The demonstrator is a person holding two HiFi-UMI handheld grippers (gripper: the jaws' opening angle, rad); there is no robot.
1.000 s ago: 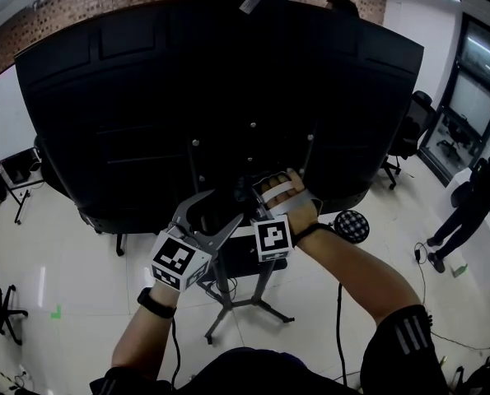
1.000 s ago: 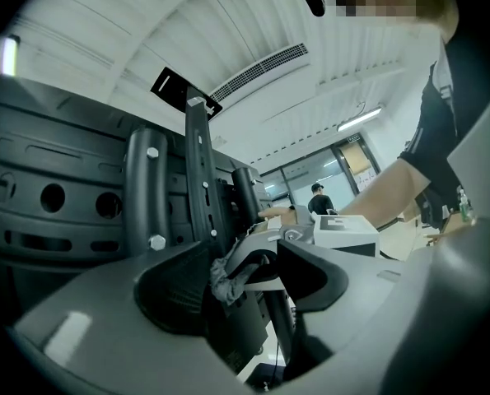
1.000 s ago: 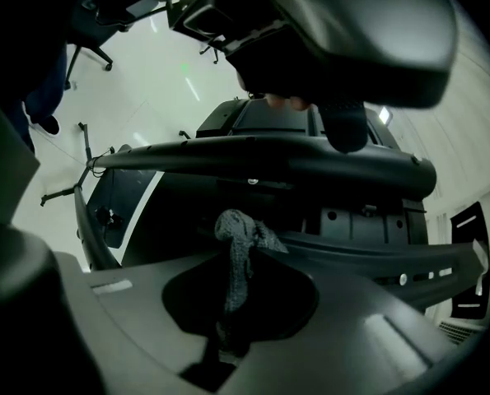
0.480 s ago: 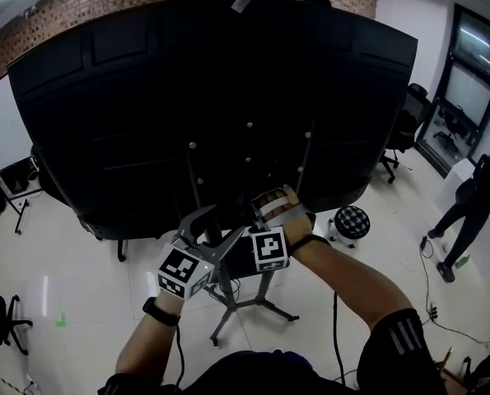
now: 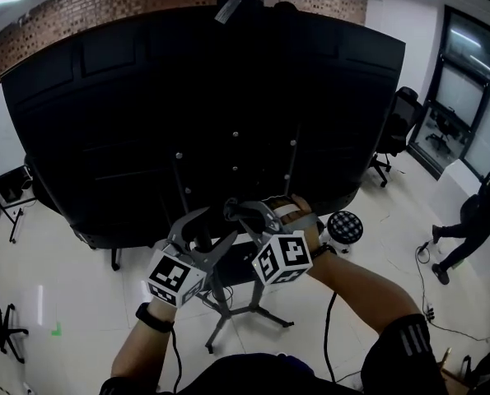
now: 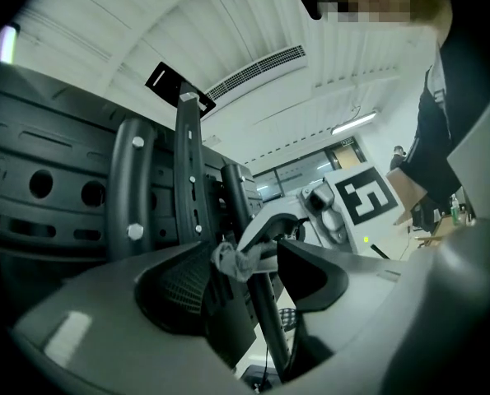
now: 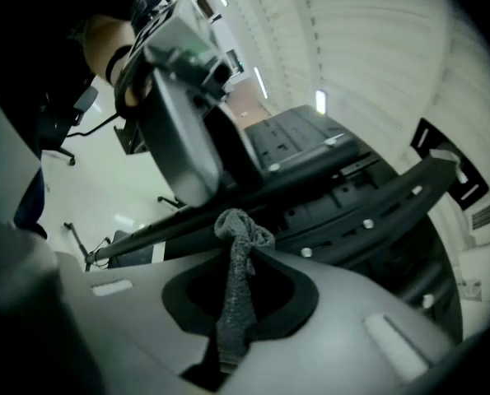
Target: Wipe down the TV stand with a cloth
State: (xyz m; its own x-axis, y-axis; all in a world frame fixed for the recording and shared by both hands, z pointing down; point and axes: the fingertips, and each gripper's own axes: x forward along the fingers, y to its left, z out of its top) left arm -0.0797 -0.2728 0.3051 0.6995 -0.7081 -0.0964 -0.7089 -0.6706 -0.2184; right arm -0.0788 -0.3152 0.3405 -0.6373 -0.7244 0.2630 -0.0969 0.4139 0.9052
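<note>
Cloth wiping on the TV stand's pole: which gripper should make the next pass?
Right. The right gripper's jaws are shut on the grey cloth, whose bunched end sits by the stand pole. The left gripper's jaws stand apart, gripping nothing.

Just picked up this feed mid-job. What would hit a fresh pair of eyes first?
The huge black back of the TV fills the upper head view. Just under it both claws meet at the stand pole: the right claw is pinched on a grey cloth, and the left claw is open at the pole. A person stands at the far right edge.
</note>
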